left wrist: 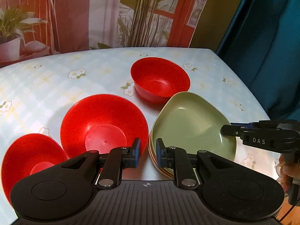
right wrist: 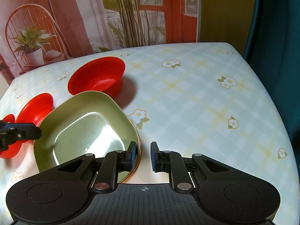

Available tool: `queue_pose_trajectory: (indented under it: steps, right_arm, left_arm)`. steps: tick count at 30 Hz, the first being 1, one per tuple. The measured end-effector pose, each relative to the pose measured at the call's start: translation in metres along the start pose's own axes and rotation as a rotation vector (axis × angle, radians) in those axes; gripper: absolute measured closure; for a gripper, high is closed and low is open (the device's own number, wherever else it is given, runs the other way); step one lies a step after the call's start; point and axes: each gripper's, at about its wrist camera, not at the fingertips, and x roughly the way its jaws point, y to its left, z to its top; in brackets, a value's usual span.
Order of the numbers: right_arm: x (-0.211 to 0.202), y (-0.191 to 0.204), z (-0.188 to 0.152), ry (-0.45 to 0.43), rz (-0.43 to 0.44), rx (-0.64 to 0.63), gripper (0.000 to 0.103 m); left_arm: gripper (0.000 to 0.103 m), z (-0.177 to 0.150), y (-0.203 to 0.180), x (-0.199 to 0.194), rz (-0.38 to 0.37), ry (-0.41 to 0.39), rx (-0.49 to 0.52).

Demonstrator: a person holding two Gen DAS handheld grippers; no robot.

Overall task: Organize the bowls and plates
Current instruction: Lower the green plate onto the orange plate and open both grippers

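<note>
- Your left gripper (left wrist: 148,151) hovers low over the table (left wrist: 93,78), its jaws spread with bare tabletop showing in the gap between them and nothing pinched
- One of its fingers sits in front of the near rim of the middle red bowl (left wrist: 104,124); the other sits in front of the near-left edge of the plate stack (left wrist: 152,150). Whether either finger touches, you cannot tell from this angle
- The green plate (left wrist: 193,123) lies on top of that stack, with orange and pale rims of the lower plates peeking out beneath its left edge
- A second red bowl (left wrist: 28,155) stands at the near left, just beside the middle one and partly hidden by your gripper body
- The far red bowl (left wrist: 160,79) stands upright behind the plates, its base just beside the green plate's far rim
- Your right gripper (right wrist: 143,155) hangs over the right edge of the plate stack, jaws spread and empty; its left finger overlaps the green plate's rim, the right one is over bare cloth
- In the left wrist view the right gripper comes in from the right, its tip over the green plate's right rim
- A flowered checked cloth (right wrist: 206,97) covers the table, and a printed backdrop (right wrist: 93,15) of plants and a chair hangs behind it
</note>
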Motion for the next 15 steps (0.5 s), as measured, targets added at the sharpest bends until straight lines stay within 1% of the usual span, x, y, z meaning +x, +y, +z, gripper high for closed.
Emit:
queue_pose_trajectory:
  steps: [7, 15]
  right_arm:
    - [-0.001, 0.001, 0.000, -0.001, -0.004, 0.001, 0.088]
    - [-0.013, 0.003, 0.000, -0.036, 0.007, 0.004, 0.088]
  left_arm:
    - [0.083, 0.001, -0.001, 0.000, 0.008, 0.001, 0.015]
    - [0.083, 0.004, -0.007, -0.014, 0.005, -0.039, 0.036]
